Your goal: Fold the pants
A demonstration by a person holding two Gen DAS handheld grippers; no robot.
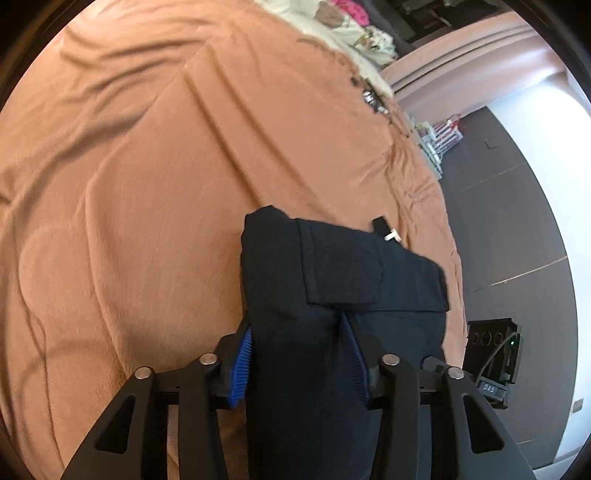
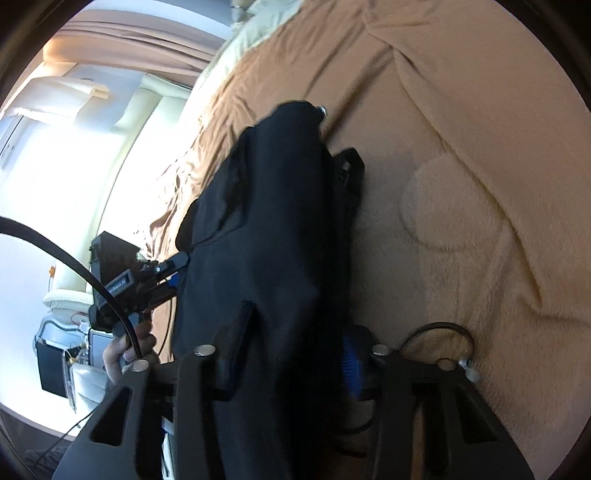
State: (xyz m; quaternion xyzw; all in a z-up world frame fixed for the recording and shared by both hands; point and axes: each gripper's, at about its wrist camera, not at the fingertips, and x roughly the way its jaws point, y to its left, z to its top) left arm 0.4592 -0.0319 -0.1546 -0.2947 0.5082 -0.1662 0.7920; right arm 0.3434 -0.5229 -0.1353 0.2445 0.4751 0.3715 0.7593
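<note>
The dark navy pants [image 1: 332,266] lie bunched in a folded bundle on the orange-brown blanket [image 1: 147,166], close to the bed's edge. My left gripper [image 1: 295,328] is shut on the bundle's near end, its blue pads [image 1: 242,362] pressing the cloth from both sides. In the right wrist view the pants [image 2: 273,192] run away from me between the fingers of my right gripper [image 2: 295,325], which is shut on them, with one blue pad [image 2: 351,365] showing. The left gripper [image 2: 173,273] appears there at the pants' left edge, held by a hand [image 2: 125,350].
The blanket [image 2: 461,147] spreads wide and wrinkled beyond the pants. Pillows and bedding [image 1: 343,26] lie at the far end. Dark floor [image 1: 498,221] drops off beside the bed. A cord loop with a clear toggle [image 2: 469,369] rests near my right gripper. A white armchair [image 2: 155,110] stands by the window.
</note>
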